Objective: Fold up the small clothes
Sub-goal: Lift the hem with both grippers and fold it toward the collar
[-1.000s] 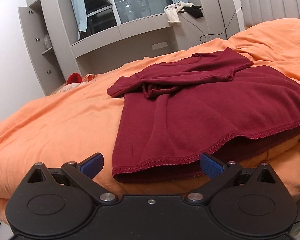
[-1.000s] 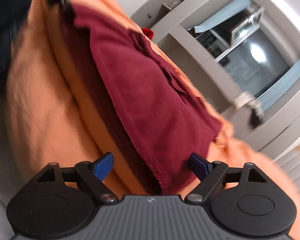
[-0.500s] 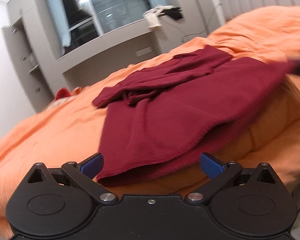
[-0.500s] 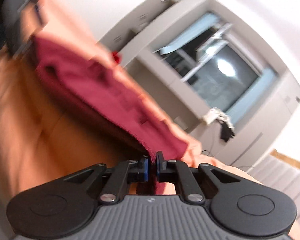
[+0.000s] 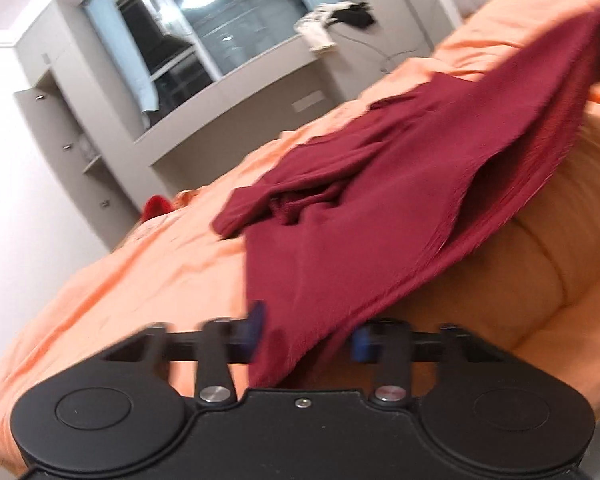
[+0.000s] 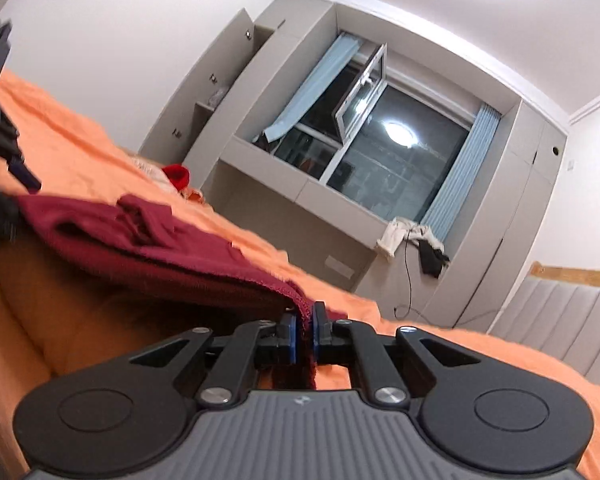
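Observation:
A dark red shirt [image 5: 380,208] lies on the orange duvet [image 5: 120,280], one sleeve folded across its chest. The jaws of my left gripper [image 5: 308,330] are closing, and the shirt's near hem corner hangs between the blurred blue pads, which still stand apart. My right gripper [image 6: 304,332] is shut on the other hem corner of the shirt [image 6: 160,240] and holds it raised off the duvet [image 6: 60,140]. That lifted side of the hem sags open toward the left wrist view's upper right.
A small red item [image 6: 176,176] lies at the bed's far edge by the grey cabinet [image 6: 228,92]. Clothes and a cable [image 6: 412,240] hang off the window ledge. A padded headboard [image 6: 560,320] stands on the right.
My right gripper shut on the hem corner and lifted it while rolling. My left gripper moved onto the near corner and its jaws came partly together around the cloth.

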`<state>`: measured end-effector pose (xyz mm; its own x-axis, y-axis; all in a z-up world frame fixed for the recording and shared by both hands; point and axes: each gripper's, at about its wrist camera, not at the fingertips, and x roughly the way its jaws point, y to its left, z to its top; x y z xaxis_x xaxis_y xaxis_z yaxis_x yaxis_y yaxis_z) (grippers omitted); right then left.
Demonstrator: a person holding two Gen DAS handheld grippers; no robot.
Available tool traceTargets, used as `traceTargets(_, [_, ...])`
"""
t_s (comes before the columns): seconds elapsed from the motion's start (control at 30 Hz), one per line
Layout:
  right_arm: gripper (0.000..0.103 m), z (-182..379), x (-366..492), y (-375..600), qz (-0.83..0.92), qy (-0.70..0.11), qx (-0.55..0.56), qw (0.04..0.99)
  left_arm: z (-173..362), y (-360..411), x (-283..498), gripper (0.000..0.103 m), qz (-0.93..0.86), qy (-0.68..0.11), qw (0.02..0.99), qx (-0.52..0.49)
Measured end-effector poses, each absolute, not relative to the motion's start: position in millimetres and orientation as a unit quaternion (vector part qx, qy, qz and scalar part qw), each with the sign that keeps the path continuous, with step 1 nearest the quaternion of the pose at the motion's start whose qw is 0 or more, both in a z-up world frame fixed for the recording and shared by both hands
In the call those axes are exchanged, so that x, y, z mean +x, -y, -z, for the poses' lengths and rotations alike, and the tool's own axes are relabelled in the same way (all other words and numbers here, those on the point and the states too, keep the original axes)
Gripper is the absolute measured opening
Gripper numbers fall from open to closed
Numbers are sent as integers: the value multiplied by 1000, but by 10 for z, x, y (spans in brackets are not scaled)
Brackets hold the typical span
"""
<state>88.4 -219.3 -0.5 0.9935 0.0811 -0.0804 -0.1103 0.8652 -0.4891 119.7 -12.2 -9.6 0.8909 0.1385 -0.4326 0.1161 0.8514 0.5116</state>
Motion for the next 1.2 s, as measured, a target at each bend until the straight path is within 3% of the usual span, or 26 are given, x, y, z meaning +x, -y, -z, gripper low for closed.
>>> traceTargets(0.07, [7, 65, 860, 2217, -49, -42, -250, 966, 97, 81, 1194, 7, -17, -236, 934, 269])
traceTargets(0.13, [7, 156, 850, 2195, -49, -54, -257, 964, 75, 73, 1144, 6, -15, -221, 940, 261])
traceTargets(0.27, [6, 214, 744, 2109, -33, -31, -293, 955, -52, 86, 971, 5, -18, -157, 956, 247])
traceTargets(0.43, [6, -14, 617, 2180, -11, 7, -251, 968, -404, -11, 708, 5, -22, -102, 979, 176])
traceTargets(0.7, [6, -436, -18, 2422, 2, 58, -233, 971, -946, 27, 63, 5, 14, -42, 988, 149])
traceTargets(0.93, [6, -523, -345, 2531, 2, 67, -270, 960, -1165, -34, -261, 5, 74, -67, 989, 109])
traceTargets(1.2, [6, -578, 317, 2495, -2, 75, -281, 957, -1173, 34, 231, 5, 53, -60, 990, 114])
